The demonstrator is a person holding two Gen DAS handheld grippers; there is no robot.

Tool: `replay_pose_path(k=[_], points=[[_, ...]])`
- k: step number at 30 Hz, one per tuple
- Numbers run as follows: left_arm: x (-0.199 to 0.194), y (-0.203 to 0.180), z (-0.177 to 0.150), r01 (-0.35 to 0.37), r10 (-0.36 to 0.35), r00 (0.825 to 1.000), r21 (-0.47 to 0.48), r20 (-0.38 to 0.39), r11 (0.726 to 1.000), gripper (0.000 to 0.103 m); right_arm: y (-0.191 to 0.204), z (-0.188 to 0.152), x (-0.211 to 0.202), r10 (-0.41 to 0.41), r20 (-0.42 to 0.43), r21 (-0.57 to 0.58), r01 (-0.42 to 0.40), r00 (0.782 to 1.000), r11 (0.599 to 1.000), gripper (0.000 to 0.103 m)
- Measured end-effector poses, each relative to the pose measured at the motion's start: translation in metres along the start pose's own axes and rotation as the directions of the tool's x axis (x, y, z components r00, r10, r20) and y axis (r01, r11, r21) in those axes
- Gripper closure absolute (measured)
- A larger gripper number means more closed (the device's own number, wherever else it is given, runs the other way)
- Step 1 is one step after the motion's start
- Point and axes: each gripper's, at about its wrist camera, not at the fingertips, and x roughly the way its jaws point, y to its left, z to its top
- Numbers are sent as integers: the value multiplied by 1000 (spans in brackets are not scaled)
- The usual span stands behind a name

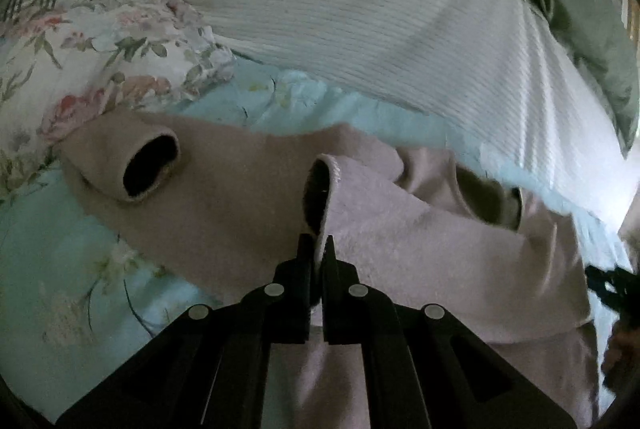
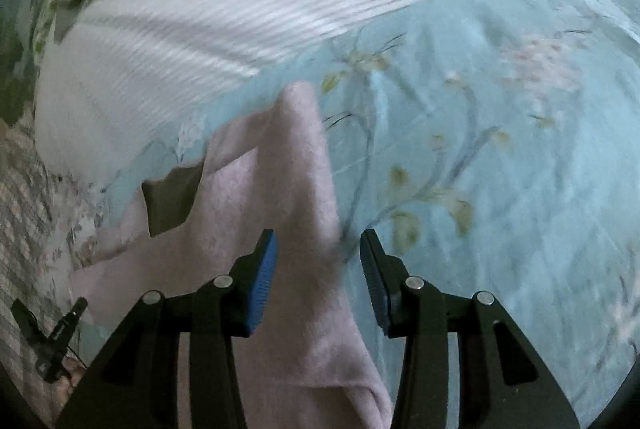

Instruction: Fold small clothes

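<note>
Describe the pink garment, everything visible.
The pink garment looks like a small fleecy top, soft and fuzzy, pale pink. One sleeve lies out to the side, its cuff gaping open. It is rumpled, not yet folded flat, on the blue floral bedsheet, below a white ribbed pillow. The left gripper is shut on a raised edge of it. The right gripper is open, with a fold of the fabric between its fingers.

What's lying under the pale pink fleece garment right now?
The pale pink fleece garment lies on a light blue floral bedsheet, visible around its edges. The left gripper pinches one sleeve cuff. Whatever sits directly beneath the fabric is covered.
</note>
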Motion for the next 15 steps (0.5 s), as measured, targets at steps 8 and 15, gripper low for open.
replay_pose_path(k=[8, 15], points=[[3, -26, -7, 63, -60, 997, 60, -42, 996, 101, 2, 5, -10, 8, 15, -39, -8, 1000, 999, 95], [23, -55, -13, 91, -80, 993, 130, -86, 987, 101, -25, 3, 0, -78, -38, 10, 78, 996, 997, 93]])
